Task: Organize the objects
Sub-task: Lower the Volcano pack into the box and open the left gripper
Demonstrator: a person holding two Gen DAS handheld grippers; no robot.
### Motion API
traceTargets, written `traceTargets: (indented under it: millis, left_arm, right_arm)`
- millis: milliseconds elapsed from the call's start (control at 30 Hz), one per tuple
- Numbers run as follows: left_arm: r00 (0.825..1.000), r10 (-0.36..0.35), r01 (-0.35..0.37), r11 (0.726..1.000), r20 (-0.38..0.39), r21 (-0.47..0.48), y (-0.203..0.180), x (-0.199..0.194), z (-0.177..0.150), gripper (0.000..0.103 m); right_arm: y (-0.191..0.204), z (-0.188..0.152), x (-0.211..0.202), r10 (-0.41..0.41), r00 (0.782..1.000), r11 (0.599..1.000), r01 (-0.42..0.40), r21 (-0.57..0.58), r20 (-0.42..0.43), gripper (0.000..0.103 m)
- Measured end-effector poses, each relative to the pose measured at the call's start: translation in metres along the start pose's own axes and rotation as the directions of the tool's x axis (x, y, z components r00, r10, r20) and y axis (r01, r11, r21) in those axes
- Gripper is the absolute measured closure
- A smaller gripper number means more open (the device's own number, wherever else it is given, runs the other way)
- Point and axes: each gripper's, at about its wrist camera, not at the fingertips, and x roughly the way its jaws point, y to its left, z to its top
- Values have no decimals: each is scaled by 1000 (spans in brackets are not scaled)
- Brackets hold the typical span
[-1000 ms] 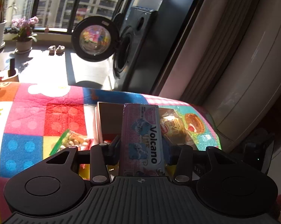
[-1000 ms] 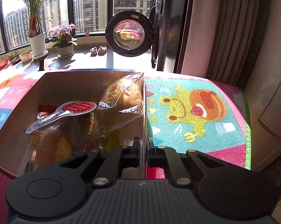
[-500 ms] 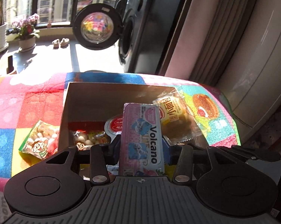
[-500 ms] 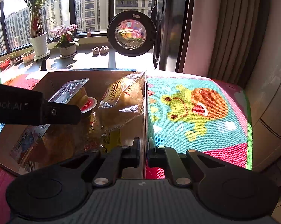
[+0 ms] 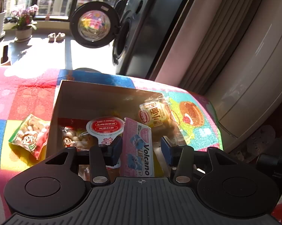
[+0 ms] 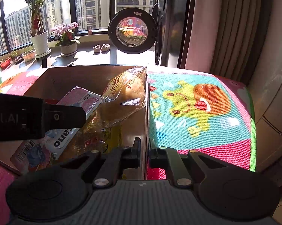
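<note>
Cardboard box (image 5: 95, 101) holds most snacks; open left tool (image 5: 141, 148) drops pink packet (image 5: 138, 146); right tool (image 6: 145, 154) pinches its wall; peanut bag (image 5: 29, 136) remains outside.

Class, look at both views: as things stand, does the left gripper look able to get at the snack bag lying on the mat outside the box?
Probably yes. The left gripper is open over the cardboard box, and the snack bag lies in the open on the mat, just left of the box wall, with nothing on it.

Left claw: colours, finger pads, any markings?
The left claw is matte black plastic with a ribbed grey top plate, two round black discs, silver pivot screws and blue finger pads. From the right wrist view, partial white lettering shows on its side.
</note>
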Motion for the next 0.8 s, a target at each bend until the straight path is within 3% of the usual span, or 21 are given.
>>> traceTargets:
  millis: [200,467,667,800]
  left_arm:
    - [999,30,-30,999,18,25,4,-7,3,54]
    - [985,131,-144,982,109,123,12,-25,6,54]
    - [979,170,-169,985,111,-17,62,-43,7,54]
    - [966,231,-215,967,114,-138,110,-61,3,54]
  right_arm:
    - [1,0,0,-2,1000,1000,2,-1,-1,93]
    - [3,0,-1,-4,1000,1000,4,-7,-5,93]
    - [4,-4,2,-9,1000,1000,9,-9,-19,93]
    - [5,-6,1,-8,1000,1000,8,-8,-23,93]
